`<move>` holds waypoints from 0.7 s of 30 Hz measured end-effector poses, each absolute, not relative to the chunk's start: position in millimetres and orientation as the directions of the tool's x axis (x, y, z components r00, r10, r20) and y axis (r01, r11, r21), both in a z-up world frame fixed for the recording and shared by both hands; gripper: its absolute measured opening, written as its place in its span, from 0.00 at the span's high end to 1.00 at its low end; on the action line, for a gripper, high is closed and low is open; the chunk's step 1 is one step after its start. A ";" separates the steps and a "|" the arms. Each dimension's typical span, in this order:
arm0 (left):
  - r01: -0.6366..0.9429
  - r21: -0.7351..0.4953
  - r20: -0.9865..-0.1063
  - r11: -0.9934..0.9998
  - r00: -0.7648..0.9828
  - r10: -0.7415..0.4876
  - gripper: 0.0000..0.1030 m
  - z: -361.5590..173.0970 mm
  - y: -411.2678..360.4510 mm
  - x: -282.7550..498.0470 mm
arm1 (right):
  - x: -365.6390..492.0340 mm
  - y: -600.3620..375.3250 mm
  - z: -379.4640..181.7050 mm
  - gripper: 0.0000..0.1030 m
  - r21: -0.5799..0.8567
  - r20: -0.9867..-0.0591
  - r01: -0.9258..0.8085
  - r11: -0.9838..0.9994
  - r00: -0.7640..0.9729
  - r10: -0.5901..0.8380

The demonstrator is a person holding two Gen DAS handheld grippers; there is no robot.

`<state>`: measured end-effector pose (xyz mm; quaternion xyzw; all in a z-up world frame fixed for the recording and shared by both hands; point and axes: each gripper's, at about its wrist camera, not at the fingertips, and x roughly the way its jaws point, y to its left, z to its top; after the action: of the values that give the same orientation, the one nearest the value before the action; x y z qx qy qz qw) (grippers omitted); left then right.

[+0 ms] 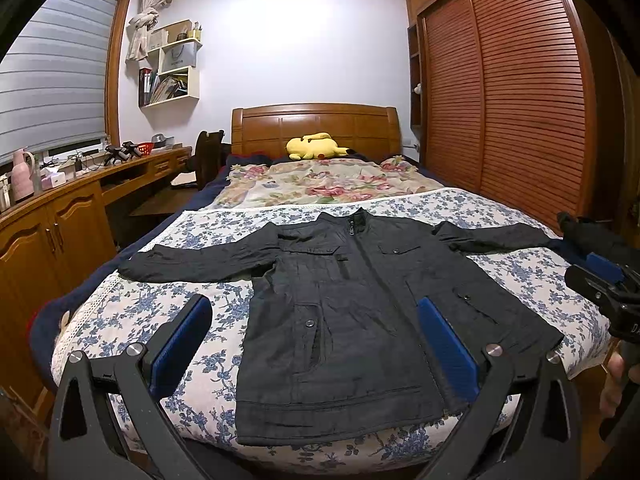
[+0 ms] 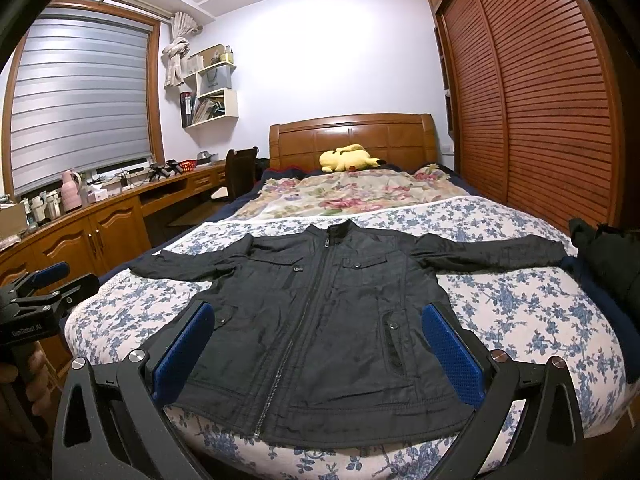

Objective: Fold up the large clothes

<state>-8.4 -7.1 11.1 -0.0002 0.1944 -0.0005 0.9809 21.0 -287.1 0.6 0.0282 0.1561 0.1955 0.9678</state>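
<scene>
Two grippers: both held above the foot of the bed, neither touching cloth.
Bed (image 1: pixel 520 280): wooden headboard at the far end; blue-and-white floral cover over the near half, pink-flowered blanket (image 1: pixel 320 182) beyond it.
Wardrobe (image 1: pixel 520 100): slatted brown sliding doors along the right wall.
Window blind (image 2: pixel 80 92): grey, lowered, on the left wall.
Worktop (image 2: pixel 120 196): long wooden run under the window, carrying a pink flask and small clutter; too small to itemise.
Jacket (image 1: pixel 352 320): dark, zipped shut, lying front-up and flat on the floral cover, collar toward the headboard, hem at the foot edge. Both sleeves spread outward to either side. Chest and hip pockets with snaps visible.
Dark bundle (image 2: pixel 604 256): second dark garment heaped at the right edge of the bed, just beyond the jacket's sleeve end.
Left gripper (image 1: pixel 316 328): fingers wide apart, blue pads facing in, nothing between them. In its own view it frames the jacket's lower left half; in the right wrist view it shows at the left margin (image 2: pixel 48 280) with a hand on the grip below it.
Right gripper (image 2: pixel 320 334): fingers wide apart, empty, framing the jacket's lower body and zip.
Plush toy (image 1: pixel 316 147): yellow, lying against the headboard.
Wall shelves (image 1: pixel 176 68): white boxes with books and a bag.
</scene>
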 end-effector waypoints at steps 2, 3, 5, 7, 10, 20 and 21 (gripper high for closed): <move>0.003 -0.002 -0.380 1.000 0.925 -0.004 0.00 12.0 -6.9 -8.4 | 20.7 -287.4 0.7 0.00 0.115 -0.291 -0.369 0.922 0.875 0.387; 0.004 -0.003 -0.379 1.000 0.926 -0.005 0.00 12.4 -6.7 -8.6 | 20.8 -287.3 0.6 0.00 0.115 -0.291 -0.370 0.922 0.875 0.387; 0.003 -0.003 -0.377 1.000 0.926 -0.004 0.00 12.5 -6.7 -8.9 | 20.4 -287.5 0.8 0.00 0.116 -0.291 -0.370 0.922 0.875 0.388; -0.003 0.002 -0.375 1.000 0.927 0.003 0.00 13.1 -6.8 -8.9 | 20.2 -288.2 1.0 0.00 0.118 -0.291 -0.371 0.921 0.874 0.390; 0.001 0.000 -0.376 1.000 0.927 0.000 0.00 13.3 -7.1 -8.6 | 20.3 -288.2 1.0 0.00 0.118 -0.292 -0.372 0.921 0.873 0.390; 0.000 0.001 -0.375 1.000 0.927 0.000 0.00 13.1 -7.3 -8.4 | 19.1 -288.2 1.4 0.00 0.118 -0.291 -0.375 0.920 0.872 0.393; 0.001 0.001 -0.375 1.000 0.927 0.000 0.00 13.1 -7.3 -8.3 | 18.9 -288.2 1.2 0.00 0.118 -0.292 -0.375 0.919 0.872 0.393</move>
<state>-8.3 -7.3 13.1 0.0004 0.1910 -0.0003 0.9816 18.9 -288.2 1.2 0.0288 0.1568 0.1987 0.9670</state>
